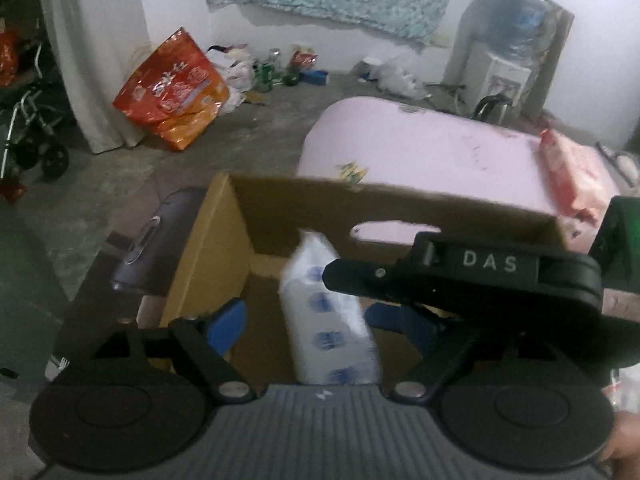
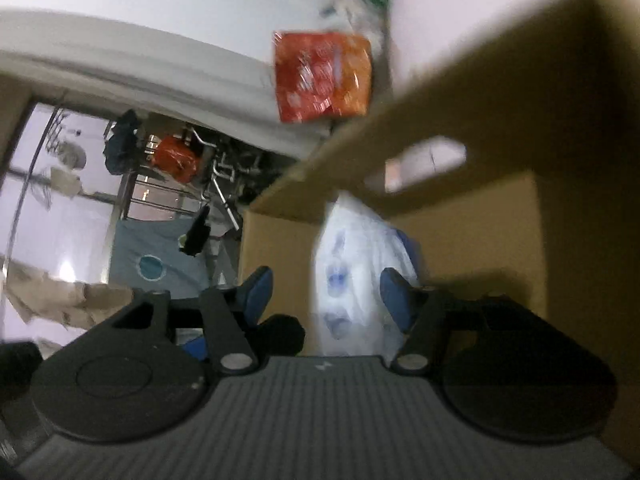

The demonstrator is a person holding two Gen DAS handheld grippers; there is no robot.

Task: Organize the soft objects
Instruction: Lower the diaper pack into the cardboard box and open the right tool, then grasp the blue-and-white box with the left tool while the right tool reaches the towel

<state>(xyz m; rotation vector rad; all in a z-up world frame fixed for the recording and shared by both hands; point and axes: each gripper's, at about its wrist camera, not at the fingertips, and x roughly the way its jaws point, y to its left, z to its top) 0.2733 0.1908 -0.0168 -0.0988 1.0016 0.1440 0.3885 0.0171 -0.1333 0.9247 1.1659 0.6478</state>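
A big pink table with round corners (image 1: 420,156) stands on the grey floor, and an open brown cardboard box with a hand slot in its wall (image 1: 224,240) sits in front of it. A large orange and red plastic bag (image 1: 176,88) leans by the white wall far behind, well apart from the box. A pink and red soft pack (image 1: 576,172) lies on the right end of the table. Inside the box stands a white soft pack with blue prints (image 1: 328,312), tilted a little, leaning toward the back wall. The left gripper (image 1: 306,322) is over the box with its blue pads (image 1: 228,324) spread wide; the white pack is between them, but neither pad seems to press it. The right gripper (image 2: 326,292) reaches into the box from the side. Its blue fingertips (image 2: 394,292) are wide apart too, and the white pack (image 2: 352,264) sits between them, close to the right one. The picture is too blurry to tell if that pad touches the pack.
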